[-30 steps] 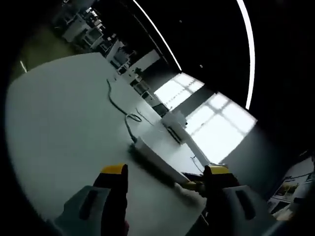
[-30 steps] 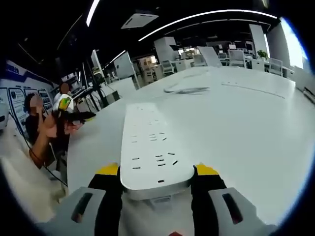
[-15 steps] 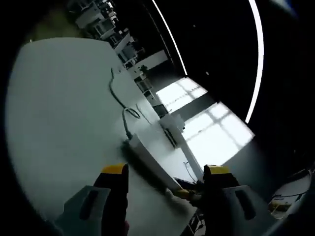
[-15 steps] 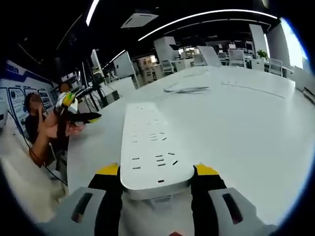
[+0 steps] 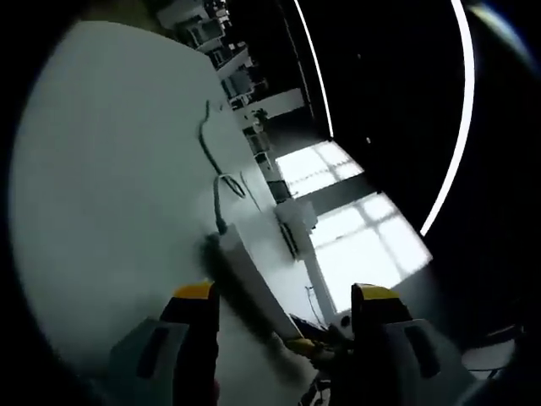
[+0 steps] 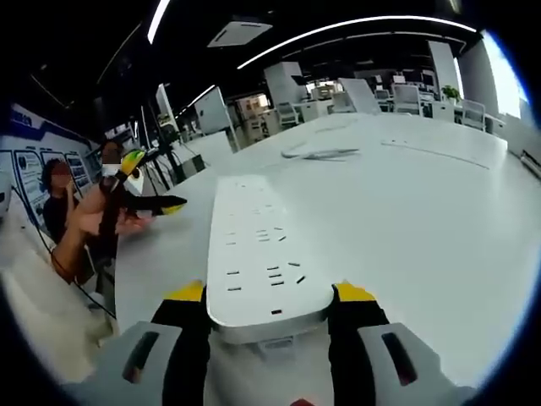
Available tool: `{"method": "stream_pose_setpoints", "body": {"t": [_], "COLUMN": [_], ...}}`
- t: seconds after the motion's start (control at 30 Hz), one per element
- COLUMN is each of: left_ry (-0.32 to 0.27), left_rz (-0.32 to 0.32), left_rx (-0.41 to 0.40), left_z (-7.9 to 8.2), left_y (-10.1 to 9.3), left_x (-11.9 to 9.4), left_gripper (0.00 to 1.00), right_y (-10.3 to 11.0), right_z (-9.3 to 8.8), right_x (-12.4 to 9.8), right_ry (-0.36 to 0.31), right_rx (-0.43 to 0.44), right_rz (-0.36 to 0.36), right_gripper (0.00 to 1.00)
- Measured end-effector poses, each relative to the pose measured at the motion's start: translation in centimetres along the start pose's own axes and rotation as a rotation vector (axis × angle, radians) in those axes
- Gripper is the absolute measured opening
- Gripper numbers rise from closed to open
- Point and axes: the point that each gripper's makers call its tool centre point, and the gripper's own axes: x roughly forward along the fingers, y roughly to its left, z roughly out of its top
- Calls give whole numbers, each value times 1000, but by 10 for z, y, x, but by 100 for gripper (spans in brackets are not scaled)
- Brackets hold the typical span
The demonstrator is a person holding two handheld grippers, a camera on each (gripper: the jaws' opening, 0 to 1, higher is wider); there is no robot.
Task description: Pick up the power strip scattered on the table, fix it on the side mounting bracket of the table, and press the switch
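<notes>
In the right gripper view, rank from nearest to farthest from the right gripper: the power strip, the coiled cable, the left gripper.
1. Power strip: between the right gripper's fingers.
2. Left gripper: off to the left, raised beside the table edge.
3. Coiled cable: far across the table, ahead.

A person sits at nine o'clock in the right gripper view, beside a wall of posters in a large open office. Curved light strips sweep across the dark ceiling from twelve toward two o'clock, with a square air vent near twelve. Rows of desks and chairs stand at one o'clock, lit by a bright window at two. In the left gripper view, a long light strip arcs at two o'clock above bright windows at three, with office furniture at twelve.
</notes>
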Motion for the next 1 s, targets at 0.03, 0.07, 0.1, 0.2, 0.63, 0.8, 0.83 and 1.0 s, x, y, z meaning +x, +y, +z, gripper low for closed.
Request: {"method": "stream_pose_setpoints", "body": {"t": [0.03, 0.07, 0.1, 0.2, 0.63, 0.8, 0.83, 1.0], "left_ry": [2, 3, 4, 18, 56, 54, 52, 39], "left_rz": [-1, -4, -3, 1, 21, 33, 35, 45], "left_rx": [-20, -37, -48, -70, -117, -124, -128, -137], "left_z": [-1, -1, -1, -4, -16, -16, -15, -13], "left_y": [0, 0, 1, 3, 13, 16, 16, 17], "left_x": [2, 4, 6, 12, 39, 47, 48, 55], "left_gripper": [67, 67, 67, 68, 67, 66, 66, 66], "right_y": [0, 0, 0, 0, 1, 1, 1, 1], "right_z": [0, 0, 0, 0, 0, -1, -1, -1], "right_x": [0, 0, 0, 0, 0, 1, 1, 1], "right_ry": [0, 0, 0, 1, 4, 15, 18, 25], "right_rx": [0, 0, -1, 0, 4, -7, -10, -12], "right_rz": [0, 1, 1, 2, 4, -2, -4, -5], "right_gripper": [51, 51, 51, 51, 51, 51, 51, 51]}}
